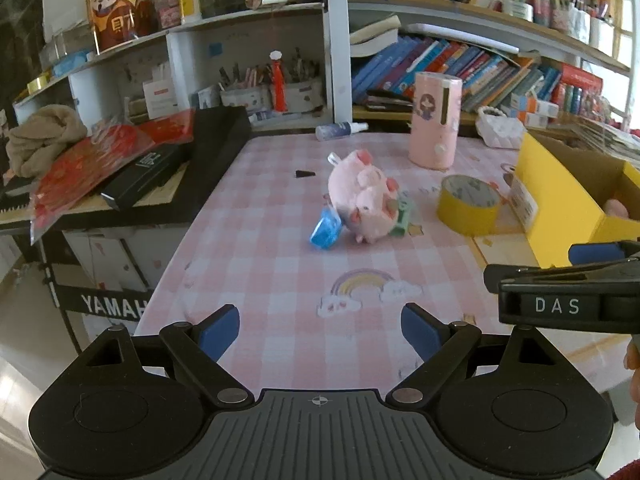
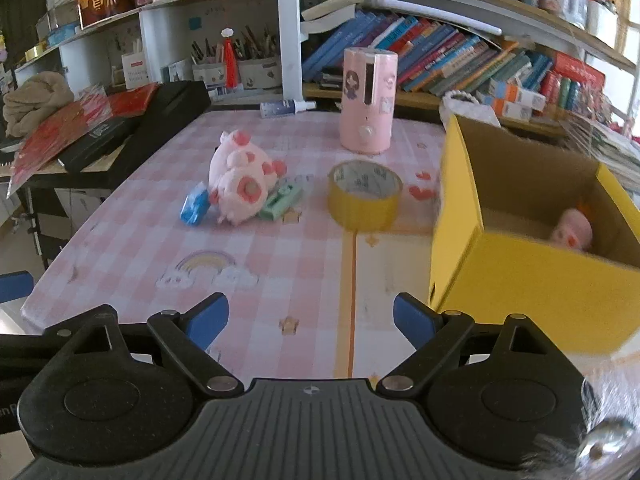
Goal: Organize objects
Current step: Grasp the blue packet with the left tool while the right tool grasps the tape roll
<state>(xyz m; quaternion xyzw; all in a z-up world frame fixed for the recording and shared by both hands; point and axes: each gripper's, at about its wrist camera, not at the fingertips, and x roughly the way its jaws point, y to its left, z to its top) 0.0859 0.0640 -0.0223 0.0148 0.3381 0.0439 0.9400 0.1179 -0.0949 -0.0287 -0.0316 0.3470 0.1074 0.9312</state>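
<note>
Pink plush pig (image 1: pixel 366 196) lay mid-table between a blue packet (image 1: pixel 326 230) and a green one (image 2: pixel 280 200), ahead of both empty, wide-spread grippers, left gripper (image 1: pixel 320 330) seemingly nearer, right gripper (image 2: pixel 310 320) beside the yellow box (image 2: pixel 520 280).

Bench (image 2: pixel 120 248), pink-checked cover: plush pig (image 2: pixel 240 178) centre, tape roll (image 2: pixel 364 194) right, yellow box (image 2: pixel 520 280) far right.
</note>
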